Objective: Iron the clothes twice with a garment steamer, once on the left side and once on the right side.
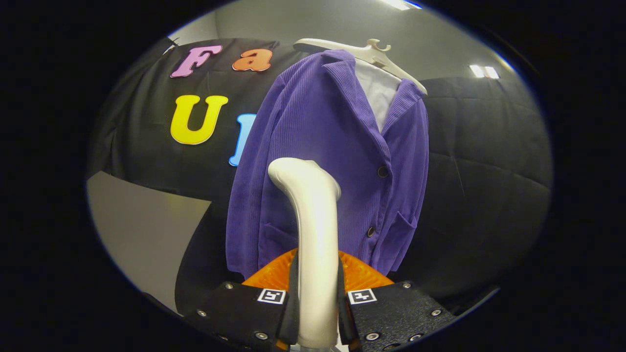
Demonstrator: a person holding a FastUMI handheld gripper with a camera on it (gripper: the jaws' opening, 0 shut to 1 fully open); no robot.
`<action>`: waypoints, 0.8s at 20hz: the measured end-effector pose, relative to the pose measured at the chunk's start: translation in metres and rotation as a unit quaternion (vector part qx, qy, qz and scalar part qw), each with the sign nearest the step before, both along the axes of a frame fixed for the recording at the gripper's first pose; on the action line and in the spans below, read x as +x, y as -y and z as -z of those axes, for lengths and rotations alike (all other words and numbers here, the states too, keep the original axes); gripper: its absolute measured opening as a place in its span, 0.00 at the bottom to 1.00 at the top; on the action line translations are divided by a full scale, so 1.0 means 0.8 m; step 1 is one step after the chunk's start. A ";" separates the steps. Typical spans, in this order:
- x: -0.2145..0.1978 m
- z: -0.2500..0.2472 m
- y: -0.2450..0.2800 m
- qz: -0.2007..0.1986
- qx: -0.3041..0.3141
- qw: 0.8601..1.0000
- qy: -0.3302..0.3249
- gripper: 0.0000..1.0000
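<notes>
A recording booth (black cloth wall [479,161], ceiling lights [484,71]).

1. Garment steamer [313,230]: pale, glossy handle standing upright between the gripper's [317,313] two fingers, which press on it from both sides; its curved head bends towards the jacket.
2. Purple corduroy jacket [318,156]: buttoned, hanging tilted on a white hanger [362,54], just beyond the steamer.
</notes>
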State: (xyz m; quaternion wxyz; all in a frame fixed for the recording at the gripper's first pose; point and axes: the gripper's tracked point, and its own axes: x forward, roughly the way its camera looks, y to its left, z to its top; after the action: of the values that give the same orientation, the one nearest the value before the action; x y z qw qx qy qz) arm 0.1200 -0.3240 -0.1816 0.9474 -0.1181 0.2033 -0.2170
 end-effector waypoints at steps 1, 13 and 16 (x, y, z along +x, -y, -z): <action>-0.001 0.006 0.001 0.003 0.005 1.000 -0.002 0.32; -0.050 0.116 -0.007 0.033 0.039 0.996 -0.074 0.32; -0.059 0.150 -0.009 0.041 0.054 0.993 -0.099 0.32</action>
State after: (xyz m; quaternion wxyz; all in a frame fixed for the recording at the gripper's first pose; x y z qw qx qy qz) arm 0.0728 -0.3165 -0.3015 0.9179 -0.0794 0.3121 -0.2317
